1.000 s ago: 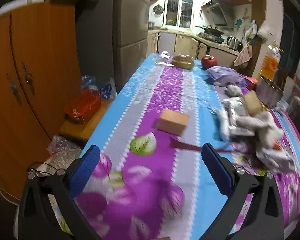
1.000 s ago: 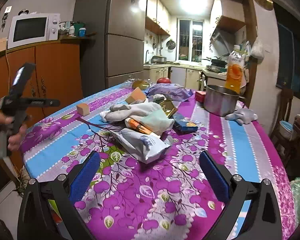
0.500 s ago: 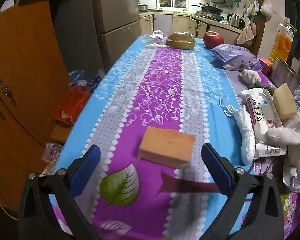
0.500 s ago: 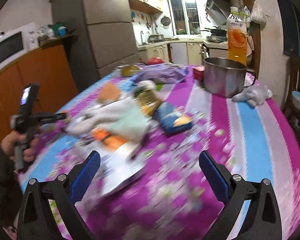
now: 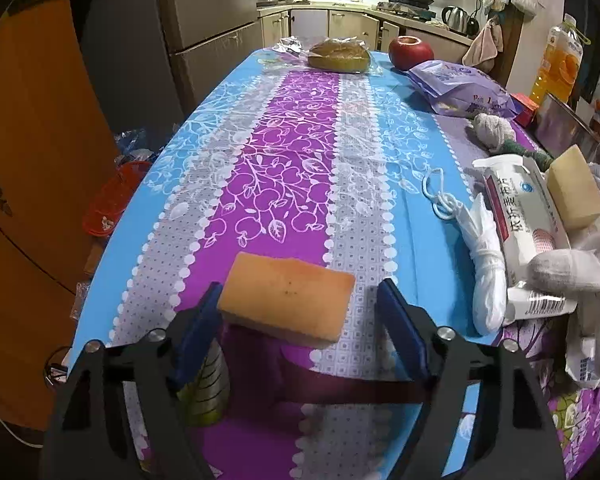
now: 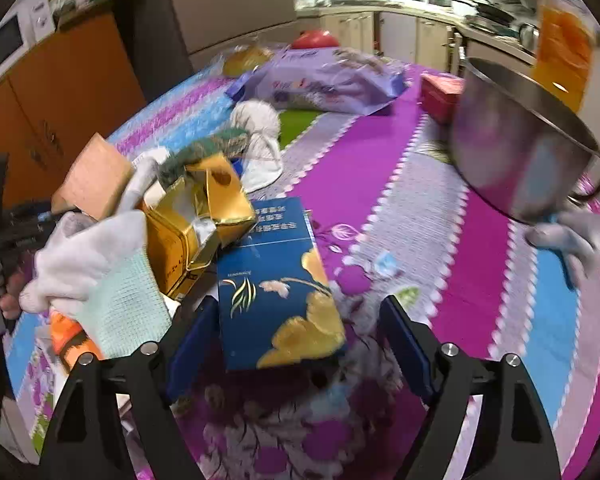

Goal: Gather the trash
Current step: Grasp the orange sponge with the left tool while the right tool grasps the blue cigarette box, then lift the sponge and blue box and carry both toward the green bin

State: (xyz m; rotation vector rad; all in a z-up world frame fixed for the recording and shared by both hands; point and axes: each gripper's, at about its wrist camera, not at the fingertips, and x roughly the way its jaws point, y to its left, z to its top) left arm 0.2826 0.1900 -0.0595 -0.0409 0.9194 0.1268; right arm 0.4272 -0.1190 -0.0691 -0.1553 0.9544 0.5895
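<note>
Step in hand: two pickups at once, both at the closing stage.

Left gripper (image 5: 298, 310): jaws closing around orange sponge (image 5: 286, 304); left pad touching or just short of sponge's end, right pad clear of it with a gap showing. Not yet clamped. Sponge lying flat on table (image 5: 284, 152), near its near edge, on the purple centre stripe.

Right gripper (image 6: 298, 338): jaws closing, blue carton (image 6: 274, 284) between them, neither pad pressing yet. Carton lying flat, its far corner tucked under crumpled gold box (image 6: 198, 216).

Next move, by judgement: finish both closures until pads bite, then lift straight up; sponge soft, likely to squash; carton to be drawn clear of gold box.

Around: white glove (image 6: 100, 272) and orange wrapper (image 6: 70, 340) just left of carton; tan sponge (image 6: 94, 176) behind; steel pot (image 6: 516, 148) toward right edge; white tissue pack (image 5: 520, 220), knotted white bag (image 5: 486, 264), purple bag (image 5: 460, 88), apple (image 5: 411, 52), bread (image 5: 339, 55) toward far edge.

In the way: glove crowding carton's left side; nothing near sponge.
</note>
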